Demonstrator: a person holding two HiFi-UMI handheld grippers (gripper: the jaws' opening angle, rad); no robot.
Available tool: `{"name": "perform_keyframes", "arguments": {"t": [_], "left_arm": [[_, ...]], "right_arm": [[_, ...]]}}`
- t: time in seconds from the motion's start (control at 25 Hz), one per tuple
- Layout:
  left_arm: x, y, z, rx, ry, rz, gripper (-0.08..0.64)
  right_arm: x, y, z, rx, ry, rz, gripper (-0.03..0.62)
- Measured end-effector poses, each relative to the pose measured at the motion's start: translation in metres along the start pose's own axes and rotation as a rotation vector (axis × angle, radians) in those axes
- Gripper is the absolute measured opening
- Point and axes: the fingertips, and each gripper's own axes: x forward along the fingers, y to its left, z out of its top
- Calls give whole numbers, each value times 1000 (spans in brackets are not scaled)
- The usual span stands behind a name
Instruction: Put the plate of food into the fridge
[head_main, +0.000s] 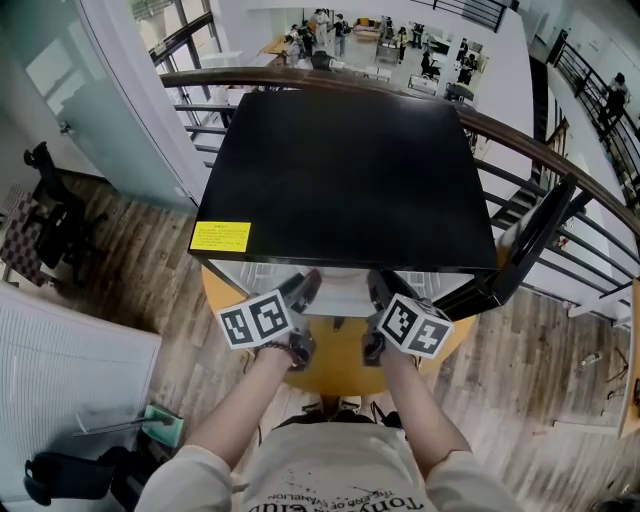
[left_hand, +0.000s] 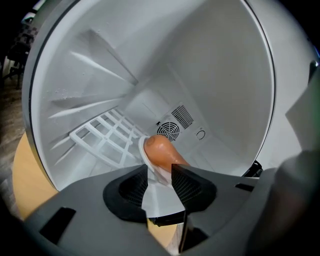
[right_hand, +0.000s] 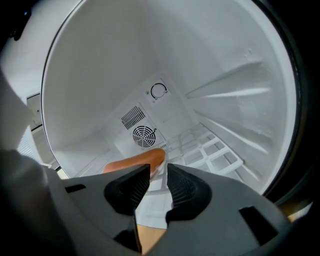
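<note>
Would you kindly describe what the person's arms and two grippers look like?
The left gripper and right gripper are dark grey; each bears a white cube with black square markers. Their jaws are blunt wedges with ribbed pads. The person wears a cream short-sleeved shirt with dark print.

I see the fridge (head_main: 345, 180) sitting on the worktop (head_main: 335, 368). Inside it, the plate (left_hand: 145, 155) holds the food (left_hand: 162, 150), in front of the fan (left_hand: 167, 131), beside the rack (left_hand: 102, 137).

Open fridge cavity (left_hand: 215, 75); wire shelf (left_hand: 107, 136) inside
</note>
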Motion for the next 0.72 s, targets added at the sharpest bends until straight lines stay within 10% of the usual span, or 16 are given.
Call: {"name": "perform_keyframes", "arguments": {"t": [0.72], "left_arm": [[-16, 10, 7, 41, -42, 49, 147]], "right_arm": [[-3, 0, 2, -15, -16, -11, 120]]}}
